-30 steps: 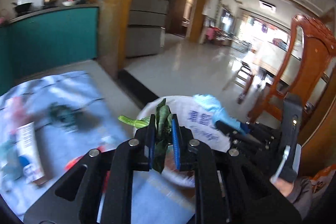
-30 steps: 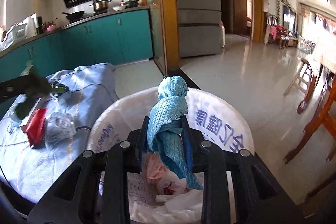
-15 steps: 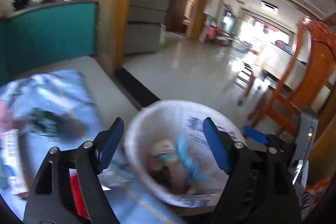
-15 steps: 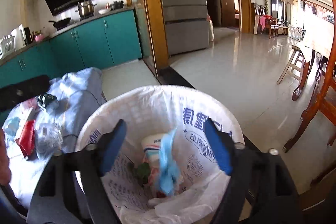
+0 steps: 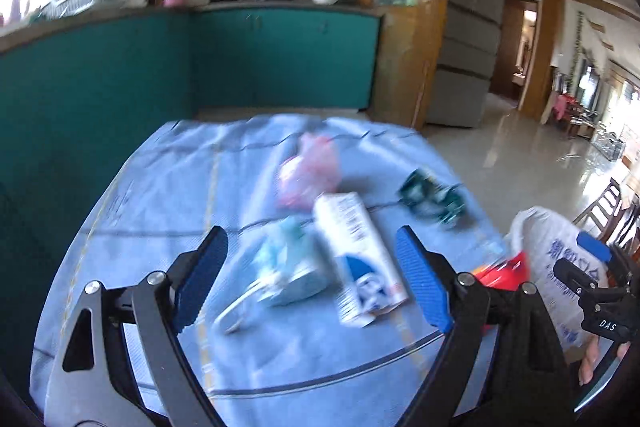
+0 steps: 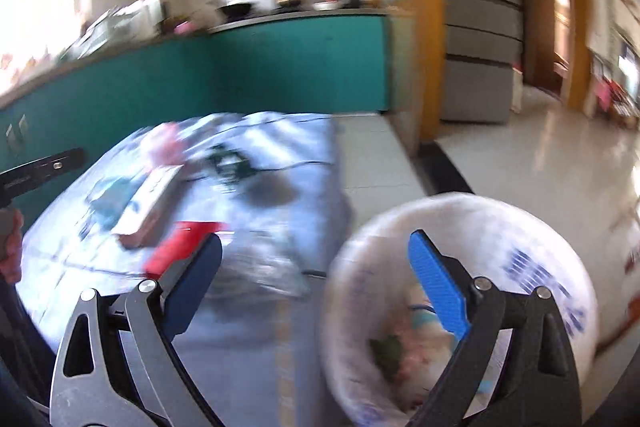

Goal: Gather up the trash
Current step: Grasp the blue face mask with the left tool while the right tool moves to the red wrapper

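Blue pads of the left gripper and right gripper have just been opening and stand apart with nothing between them, so a hasty grab at the white carton may also catch the blue cloth under it.

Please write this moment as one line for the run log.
left gripper: open, empty, over carton | right gripper: open, empty, beside bin | jaws just opened

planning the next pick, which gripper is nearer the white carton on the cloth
Left. The left gripper hangs right over the white carton; the right gripper sits off beside the bin.
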Tool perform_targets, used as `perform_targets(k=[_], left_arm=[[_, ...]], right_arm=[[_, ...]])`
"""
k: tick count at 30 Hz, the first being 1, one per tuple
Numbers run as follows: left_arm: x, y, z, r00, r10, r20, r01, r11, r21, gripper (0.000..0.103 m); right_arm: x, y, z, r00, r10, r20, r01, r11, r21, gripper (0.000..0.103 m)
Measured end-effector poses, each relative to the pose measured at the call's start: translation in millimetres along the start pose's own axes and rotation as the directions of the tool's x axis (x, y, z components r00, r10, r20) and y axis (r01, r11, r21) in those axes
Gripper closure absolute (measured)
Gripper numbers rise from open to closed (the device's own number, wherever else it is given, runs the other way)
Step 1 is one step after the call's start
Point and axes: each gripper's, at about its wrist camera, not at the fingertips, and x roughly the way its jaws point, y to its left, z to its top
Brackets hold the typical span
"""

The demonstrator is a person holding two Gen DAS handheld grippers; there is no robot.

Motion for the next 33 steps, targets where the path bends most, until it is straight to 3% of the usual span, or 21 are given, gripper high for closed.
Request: perform_targets(k=[3,8,11,21,33], left_arm=[[6,12,-9,1.000,0.000,-0.028,0.000,1.000,-0.014,0.017],[3,24,-20,1.000,-0.007,-0.030,0.007,1.000,0.000,0.017],[4,21,-23,0.999,-0.010,-0.038,0.011,1.000,0.020,0.017],[2,8,-26,0.998,-0.031,-0.048,0.033,0.998,0.045,0.015],[5,17,-30,0.998,-0.018,-0.066,0.020,0.999,0.031,0.014]], right_arm=[[14,13,0,0.998,-0.046,-0.039,0.044,0.998,-0.033,0.011],[15,-10,-2,0.995,-0.087,-0.053,0.090,0.995,0.053,0.011],[31,-20,-6,0.981,-0.147,-0.129,0.157,0.985,0.077,0.011],[50,47,-10,0.987,-0.031,-0.159,0.004,0.986,-0.168,0.011],[54,65,-8,0.983,0.018,-0.181,-0.050,0.983,-0.177,0.011]])
